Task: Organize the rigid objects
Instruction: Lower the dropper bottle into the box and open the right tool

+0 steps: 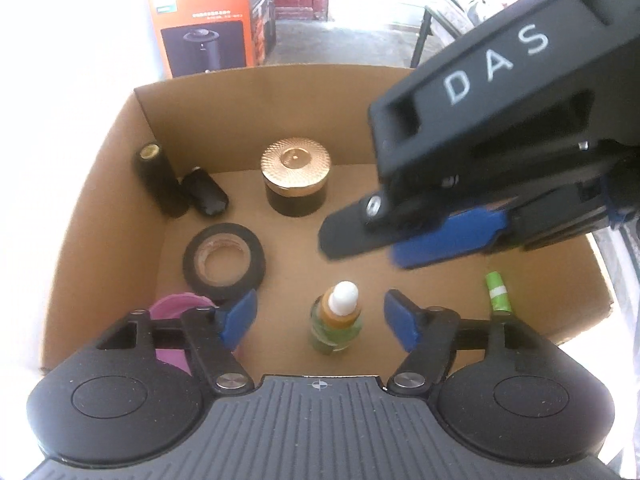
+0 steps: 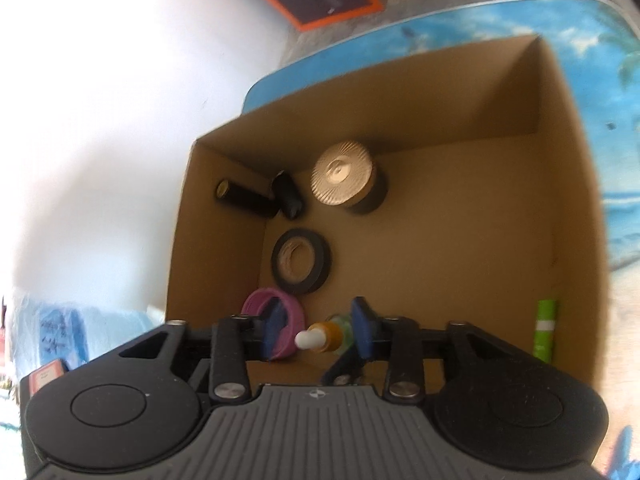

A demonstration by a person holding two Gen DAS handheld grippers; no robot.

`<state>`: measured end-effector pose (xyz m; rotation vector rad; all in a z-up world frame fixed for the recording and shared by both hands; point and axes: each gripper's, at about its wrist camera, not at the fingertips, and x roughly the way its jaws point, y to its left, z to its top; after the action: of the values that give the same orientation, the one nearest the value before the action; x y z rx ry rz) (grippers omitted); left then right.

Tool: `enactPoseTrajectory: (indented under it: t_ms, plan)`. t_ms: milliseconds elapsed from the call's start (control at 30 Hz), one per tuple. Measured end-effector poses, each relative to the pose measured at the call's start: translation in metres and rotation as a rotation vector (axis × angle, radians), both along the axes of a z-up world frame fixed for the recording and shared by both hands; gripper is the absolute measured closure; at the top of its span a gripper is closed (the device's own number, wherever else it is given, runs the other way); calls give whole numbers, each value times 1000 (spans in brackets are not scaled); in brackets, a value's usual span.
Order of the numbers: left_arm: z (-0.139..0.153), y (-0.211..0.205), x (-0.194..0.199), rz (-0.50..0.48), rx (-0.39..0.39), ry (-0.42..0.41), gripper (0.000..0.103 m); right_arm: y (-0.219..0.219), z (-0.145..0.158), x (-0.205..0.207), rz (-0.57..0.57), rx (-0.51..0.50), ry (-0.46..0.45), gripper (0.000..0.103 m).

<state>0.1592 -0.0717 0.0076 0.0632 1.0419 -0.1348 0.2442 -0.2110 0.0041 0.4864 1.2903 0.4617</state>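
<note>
A small green dropper bottle (image 1: 335, 322) with an orange collar and white tip stands on the floor of a cardboard box (image 1: 256, 108). My left gripper (image 1: 320, 320) is open and straddles the bottle, with its blue pads (image 1: 239, 320) clear of it on both sides. My right gripper (image 1: 364, 248) hangs over the box floor beyond the bottle with nothing in it. In the right wrist view the right gripper (image 2: 319, 328) stands open. The bottle (image 2: 324, 332) shows below the gap, untouched.
Inside the box are a black jar with a gold lid (image 1: 295, 178), a black tape roll (image 1: 224, 260), a black cylinder (image 1: 160, 180), a small black case (image 1: 206, 192), a pink lid (image 1: 172, 312) and a green tube (image 1: 497, 294). An orange carton (image 1: 208, 20) stands behind the box.
</note>
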Motion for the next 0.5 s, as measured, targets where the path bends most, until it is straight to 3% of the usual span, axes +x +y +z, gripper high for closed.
enactPoseTrajectory:
  t_ms: [233,500]
  plan:
    - [10,5,-8,12,-20,-39,29,-4,12,-2,-91,-75,-19,58]
    - [24,0,-15,-48,-43,-46,29,3,31,-11,-164,-69,-44,58]
